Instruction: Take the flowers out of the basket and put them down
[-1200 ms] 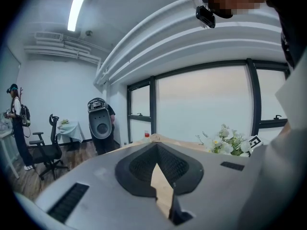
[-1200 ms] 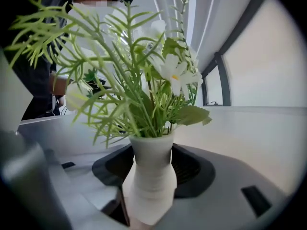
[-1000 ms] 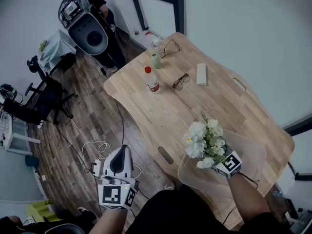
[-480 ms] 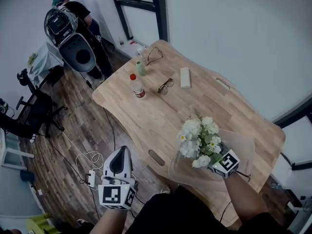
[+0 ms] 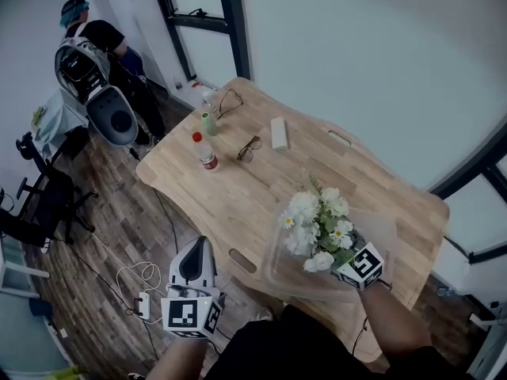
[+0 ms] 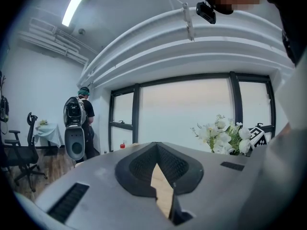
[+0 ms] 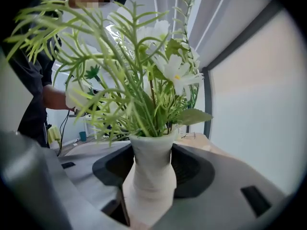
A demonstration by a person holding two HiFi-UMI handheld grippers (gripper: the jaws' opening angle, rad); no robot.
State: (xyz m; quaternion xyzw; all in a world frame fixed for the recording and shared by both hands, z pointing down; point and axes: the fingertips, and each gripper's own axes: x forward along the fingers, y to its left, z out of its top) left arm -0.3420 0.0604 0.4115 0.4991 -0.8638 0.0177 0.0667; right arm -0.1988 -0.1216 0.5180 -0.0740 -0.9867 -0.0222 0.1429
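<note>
A bunch of white flowers (image 5: 317,226) with green leaves stands up from my right gripper (image 5: 339,253), which is shut on the white wrapped stem (image 7: 151,176). The bunch hangs over a pale see-through basket (image 5: 388,236) at the near right of the wooden table (image 5: 238,196). In the right gripper view the leaves and blooms (image 7: 144,80) fill the frame above the jaws (image 7: 151,193). My left gripper (image 5: 196,248) hangs off the table's near edge, over the floor, shut with nothing in it. From the left gripper (image 6: 163,202) the flowers (image 6: 223,135) show to the right.
On the table's far part stand a red-capped bottle (image 5: 206,155), a small green bottle (image 5: 208,123), two pairs of glasses (image 5: 249,149) and a white block (image 5: 279,133). A person (image 5: 87,54) with a grey machine stands at the back left. Cables (image 5: 139,283) lie on the floor.
The head view has swung, so table and person sit further left in the picture. The right gripper keeps the flowers over the basket. The left gripper has stayed put.
</note>
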